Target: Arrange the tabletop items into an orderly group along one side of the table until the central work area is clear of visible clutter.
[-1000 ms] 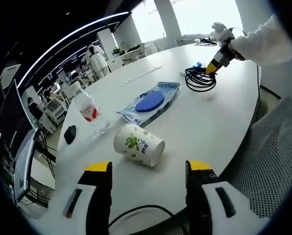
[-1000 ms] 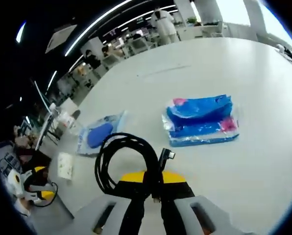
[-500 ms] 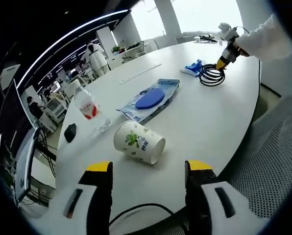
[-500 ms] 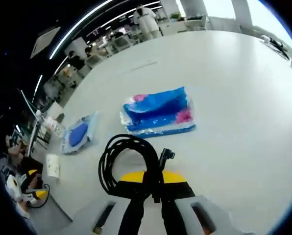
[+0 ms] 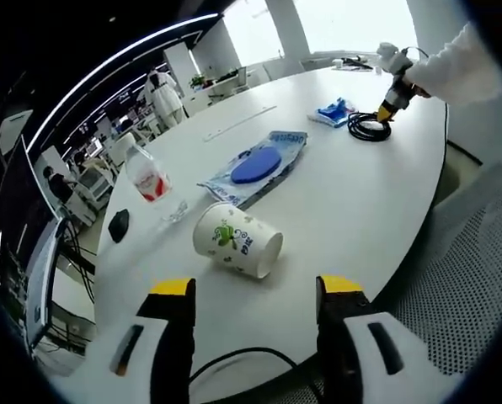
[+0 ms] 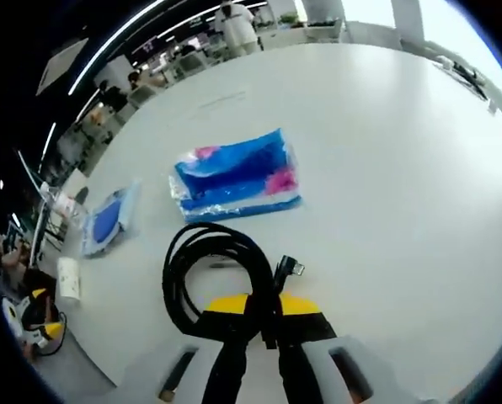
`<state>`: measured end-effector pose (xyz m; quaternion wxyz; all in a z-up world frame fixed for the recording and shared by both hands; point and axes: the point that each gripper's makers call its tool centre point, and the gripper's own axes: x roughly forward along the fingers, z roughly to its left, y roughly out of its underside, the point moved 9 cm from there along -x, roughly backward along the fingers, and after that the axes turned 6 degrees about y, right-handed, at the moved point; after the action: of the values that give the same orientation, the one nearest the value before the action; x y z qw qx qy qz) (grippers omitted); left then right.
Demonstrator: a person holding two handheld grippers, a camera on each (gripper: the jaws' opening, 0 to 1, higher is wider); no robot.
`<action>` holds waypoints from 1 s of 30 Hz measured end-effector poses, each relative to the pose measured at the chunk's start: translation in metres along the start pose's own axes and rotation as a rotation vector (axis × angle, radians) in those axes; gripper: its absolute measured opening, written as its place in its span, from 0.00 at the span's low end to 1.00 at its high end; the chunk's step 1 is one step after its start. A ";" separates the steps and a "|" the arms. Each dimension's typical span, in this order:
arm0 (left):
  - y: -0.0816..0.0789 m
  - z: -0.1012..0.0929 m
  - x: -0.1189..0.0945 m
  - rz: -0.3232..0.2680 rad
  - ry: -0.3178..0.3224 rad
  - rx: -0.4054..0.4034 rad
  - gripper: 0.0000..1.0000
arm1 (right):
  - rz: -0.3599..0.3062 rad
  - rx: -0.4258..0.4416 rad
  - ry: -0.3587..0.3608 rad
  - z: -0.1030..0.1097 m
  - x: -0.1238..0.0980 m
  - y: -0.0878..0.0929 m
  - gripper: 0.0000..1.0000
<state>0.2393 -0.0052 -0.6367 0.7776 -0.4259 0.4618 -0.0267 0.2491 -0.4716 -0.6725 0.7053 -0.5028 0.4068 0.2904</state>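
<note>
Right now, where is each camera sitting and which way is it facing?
Left gripper view: rides the left claw near the table's edge, looking across at the tipped paper cup, the bottle and the far right claw; a white sleeve shows.
Right gripper view: rides the right claw, looking down at the black cable coil it grips, beside the blue packet.
Shared: cable, blue packet, cup, blue pad pouch.

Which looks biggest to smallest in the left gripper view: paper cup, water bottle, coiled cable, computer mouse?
1. paper cup, though it lies nearest the camera
2. water bottle
3. coiled cable, far off, so unsure
4. computer mouse
</note>
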 end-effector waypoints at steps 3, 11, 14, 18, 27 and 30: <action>0.000 0.000 0.000 0.003 0.001 -0.003 0.57 | -0.005 0.006 0.004 0.000 -0.001 -0.001 0.08; 0.001 -0.001 0.001 0.010 0.008 0.003 0.57 | -0.016 -0.036 0.034 0.001 0.003 -0.001 0.09; 0.001 -0.001 0.001 0.011 0.010 -0.002 0.57 | -0.016 -0.058 0.044 -0.001 0.006 -0.002 0.09; 0.001 0.000 0.001 0.006 0.006 -0.008 0.58 | -0.032 -0.096 0.054 -0.003 0.009 -0.003 0.10; 0.000 0.000 0.001 -0.003 0.009 -0.014 0.59 | -0.101 -0.141 0.051 0.001 0.005 -0.009 0.29; 0.000 0.000 0.001 -0.006 0.010 -0.025 0.60 | -0.136 -0.150 0.034 0.003 0.002 -0.012 0.38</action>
<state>0.2401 -0.0054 -0.6377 0.7696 -0.4371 0.4648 -0.0255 0.2604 -0.4728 -0.6679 0.6768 -0.5853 0.3610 0.2629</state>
